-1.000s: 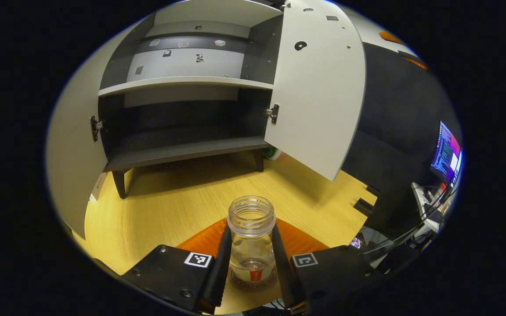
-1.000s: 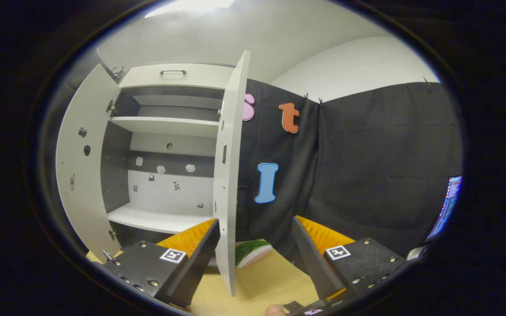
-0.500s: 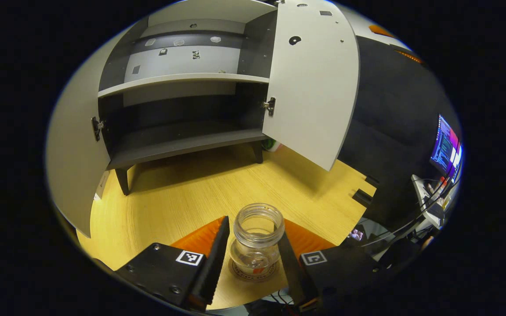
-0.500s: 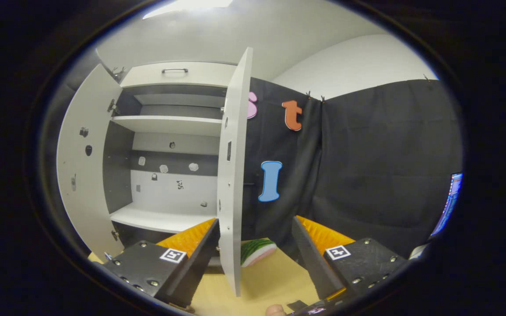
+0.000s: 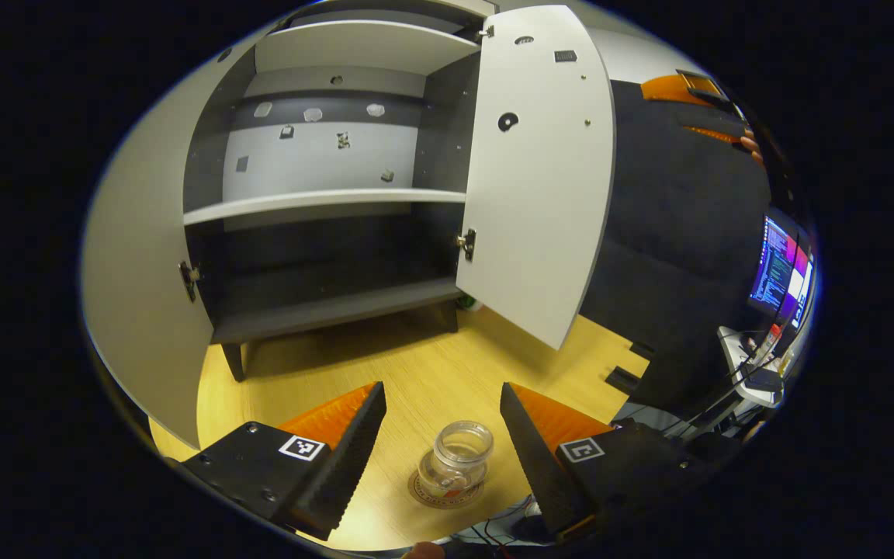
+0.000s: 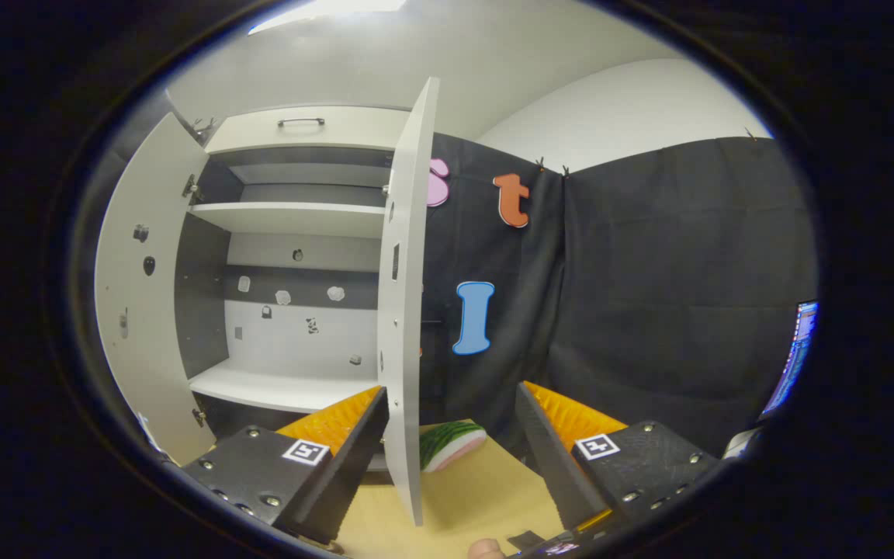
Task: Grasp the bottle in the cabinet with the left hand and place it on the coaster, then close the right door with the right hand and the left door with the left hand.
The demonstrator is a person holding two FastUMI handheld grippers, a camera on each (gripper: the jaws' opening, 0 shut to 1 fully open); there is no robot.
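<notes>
In the left gripper view, the left gripper [image 5: 442, 435] is hanging with its fingers spread wide, clear of the bottle [image 5: 459, 460], which is standing upright on the coaster [image 5: 424, 491] at six o'clock. At twelve o'clock the cabinet [image 5: 323, 202] is standing with both doors open. In the right gripper view, the right gripper [image 6: 451, 431] is spread too, the right door [image 6: 403, 310] edge rising between its fingers.
</notes>
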